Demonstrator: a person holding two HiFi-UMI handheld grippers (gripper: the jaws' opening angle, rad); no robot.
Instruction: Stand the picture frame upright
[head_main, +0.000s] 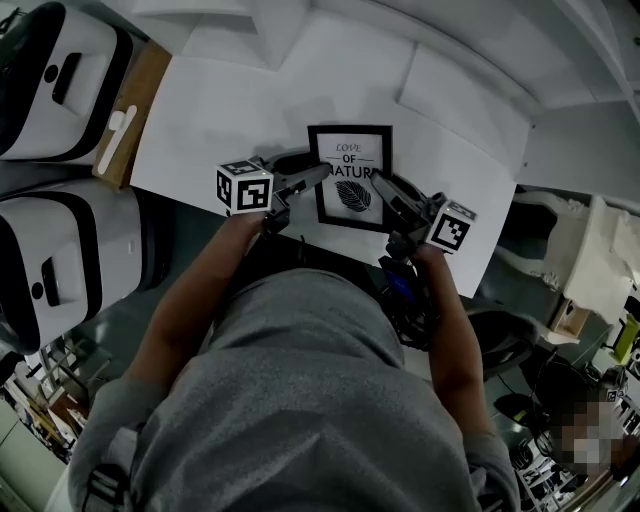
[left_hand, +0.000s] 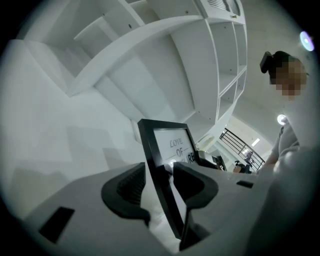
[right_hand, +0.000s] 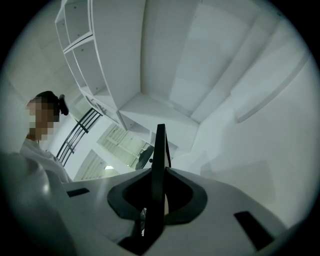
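A black picture frame (head_main: 350, 178) with a white print, lettering and a leaf is held over the white tabletop (head_main: 220, 110), its face turned up toward the head view. My left gripper (head_main: 312, 170) is at its left edge. In the left gripper view the frame (left_hand: 167, 150) passes between the jaws of the left gripper (left_hand: 160, 182), and the left pad (left_hand: 127, 185) stands clear of it. My right gripper (head_main: 388, 190) grips the right edge. The right gripper view shows the frame (right_hand: 159, 150) edge-on, pinched by the right gripper (right_hand: 157, 195).
Two white machines (head_main: 50, 80) (head_main: 60, 260) stand at the table's left, beside a wooden board (head_main: 125, 130). Clutter (head_main: 580, 260) lies off the right end. White shelving (left_hand: 220, 60) rises behind the table. The person's grey torso fills the near side.
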